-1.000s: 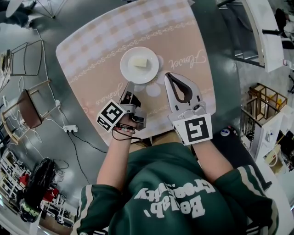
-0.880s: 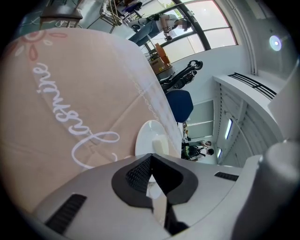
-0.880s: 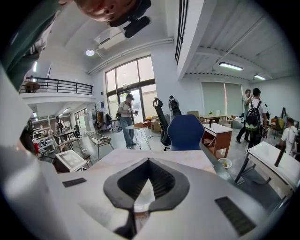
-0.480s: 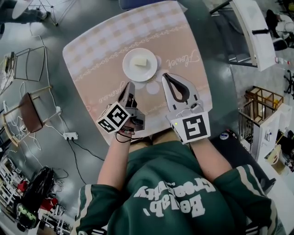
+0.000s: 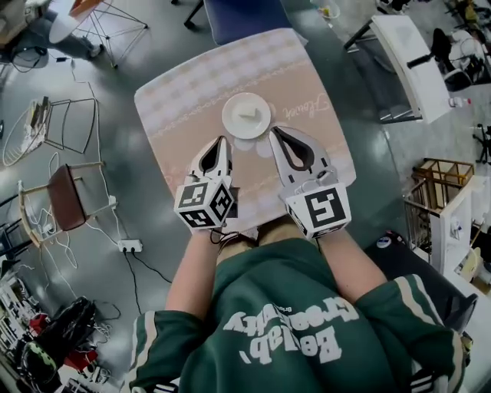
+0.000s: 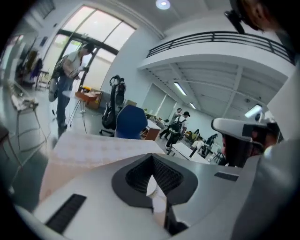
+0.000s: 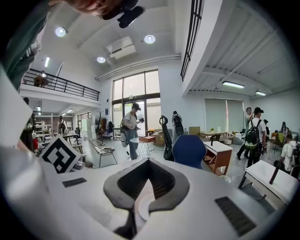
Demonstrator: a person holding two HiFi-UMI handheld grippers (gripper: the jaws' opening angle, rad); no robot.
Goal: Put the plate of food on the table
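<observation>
Left tool (image 5: 222,142) and right tool (image 5: 275,131) are closed, empty (food (image 5: 247,115) on round plate (image 5: 258,127) lies crosswise).

The grey floor (image 5: 368,153) spreads round a square table (image 5: 184,100) under a pale pink checked cloth. A blue chair (image 5: 245,17) stands at its far side. A brown chair (image 5: 67,198) and a wire chair (image 5: 65,123) stand well apart to the left, with a white desk (image 5: 414,57) and a wooden rack (image 5: 441,173) to the right. A power strip (image 5: 129,246) lies on the floor (its cable trails across it). Tall windows (image 7: 136,101) let daylight into the high white room. Round ceiling lights (image 7: 150,39) glow, and a railed balcony (image 7: 61,84) runs along one wall.
</observation>
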